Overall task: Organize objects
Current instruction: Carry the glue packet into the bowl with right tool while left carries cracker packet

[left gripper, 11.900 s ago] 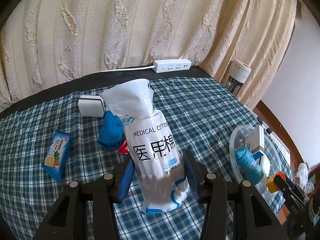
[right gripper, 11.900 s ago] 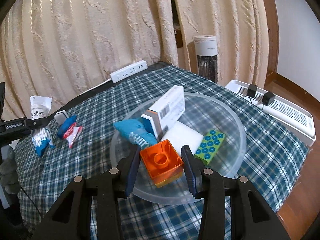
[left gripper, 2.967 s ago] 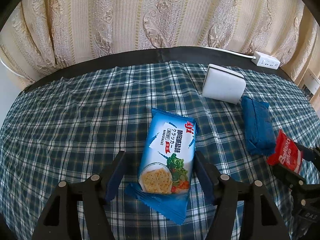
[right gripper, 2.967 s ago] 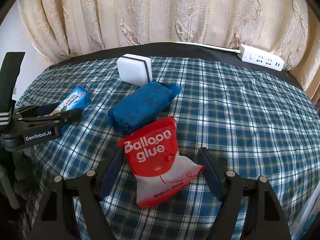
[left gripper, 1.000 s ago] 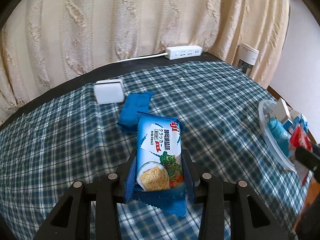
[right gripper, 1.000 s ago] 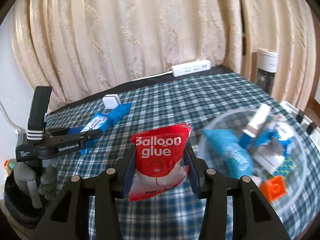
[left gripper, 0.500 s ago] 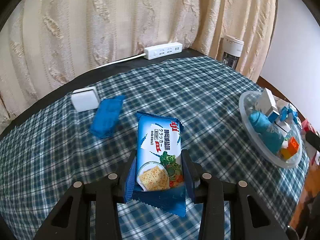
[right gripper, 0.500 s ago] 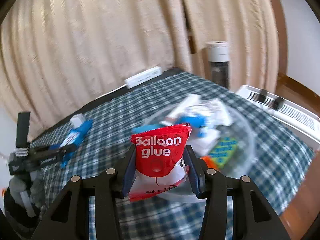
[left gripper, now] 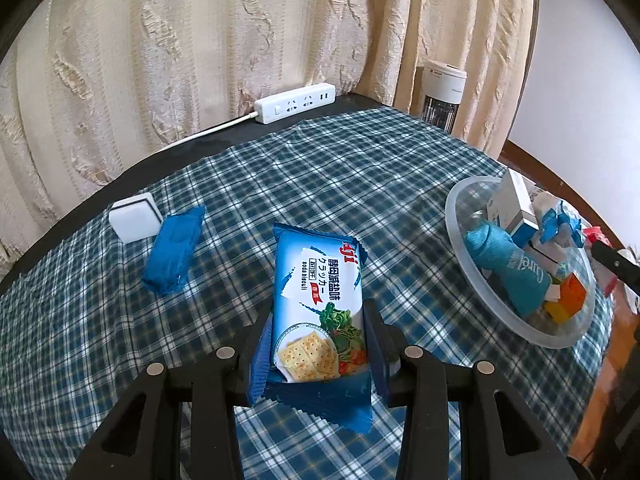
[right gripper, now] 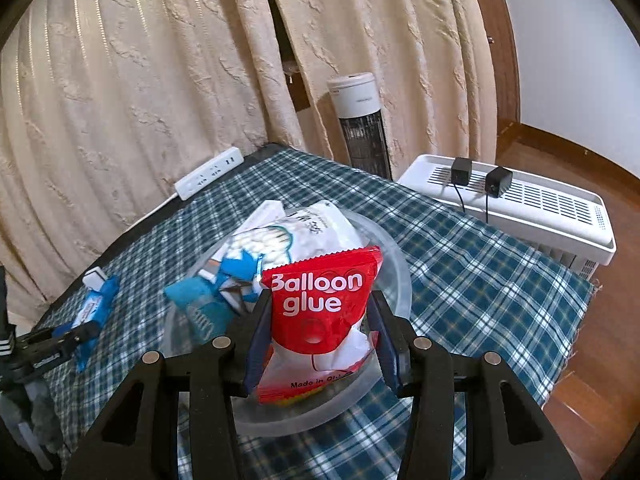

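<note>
My left gripper [left gripper: 318,344] is shut on a blue soda cracker packet [left gripper: 318,312] and holds it above the checked tablecloth. My right gripper [right gripper: 320,334] is shut on a red "Balloon glue" packet [right gripper: 320,304] and holds it over the near side of the clear plastic bowl [right gripper: 396,276]. The bowl [left gripper: 456,216] holds a cotton swab bag [right gripper: 304,236], a teal pouch [left gripper: 508,268], a white box [left gripper: 512,204] and toy bricks [left gripper: 568,300]. A blue packet [left gripper: 174,250] and a white sponge block [left gripper: 134,220] lie on the cloth at the left.
A white power strip [left gripper: 296,102] lies at the table's back edge by the curtain. A tower fan [right gripper: 360,120] and a white air purifier [right gripper: 520,204] stand beyond the table's right side. The left gripper shows in the right wrist view [right gripper: 52,344].
My right gripper has carried the glue packet in over the bowl. My left gripper has moved right with the cracker packet, nearer the bowl.
</note>
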The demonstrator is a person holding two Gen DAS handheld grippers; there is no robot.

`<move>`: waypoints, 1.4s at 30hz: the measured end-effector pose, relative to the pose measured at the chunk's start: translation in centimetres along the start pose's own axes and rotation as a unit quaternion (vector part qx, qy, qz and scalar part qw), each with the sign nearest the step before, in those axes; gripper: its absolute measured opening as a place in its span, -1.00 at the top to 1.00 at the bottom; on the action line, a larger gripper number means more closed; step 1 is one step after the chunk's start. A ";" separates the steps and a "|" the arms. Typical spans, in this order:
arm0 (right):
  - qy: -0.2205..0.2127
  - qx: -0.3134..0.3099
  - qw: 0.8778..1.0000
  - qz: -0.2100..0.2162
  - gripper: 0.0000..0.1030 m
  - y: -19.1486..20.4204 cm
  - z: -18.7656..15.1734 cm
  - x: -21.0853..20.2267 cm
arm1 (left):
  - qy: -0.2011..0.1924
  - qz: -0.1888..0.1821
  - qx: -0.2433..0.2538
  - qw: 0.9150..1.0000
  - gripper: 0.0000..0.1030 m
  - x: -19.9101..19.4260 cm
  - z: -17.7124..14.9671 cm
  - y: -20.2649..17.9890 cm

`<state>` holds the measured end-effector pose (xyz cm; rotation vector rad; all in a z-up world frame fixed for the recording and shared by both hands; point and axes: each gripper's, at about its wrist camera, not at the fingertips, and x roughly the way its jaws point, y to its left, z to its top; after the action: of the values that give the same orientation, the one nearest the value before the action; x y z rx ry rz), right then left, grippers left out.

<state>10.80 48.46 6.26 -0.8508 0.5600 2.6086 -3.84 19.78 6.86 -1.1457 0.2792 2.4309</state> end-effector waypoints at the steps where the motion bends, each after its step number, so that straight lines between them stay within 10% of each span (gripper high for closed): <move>1: 0.000 0.000 1.000 -0.002 0.07 -0.1 0.0 0.2 | 0.000 0.000 0.001 1.000 0.15 0.0 0.1 -0.1; 42: -0.026 -0.006 0.999 -0.026 -0.19 -1.6 0.7 2.7 | 0.003 -0.034 0.051 0.998 0.15 3.4 5.1 -7.3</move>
<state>9.11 50.64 4.74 -0.7873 0.5019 2.5809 -5.82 29.13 7.55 -1.1009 0.3561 2.3268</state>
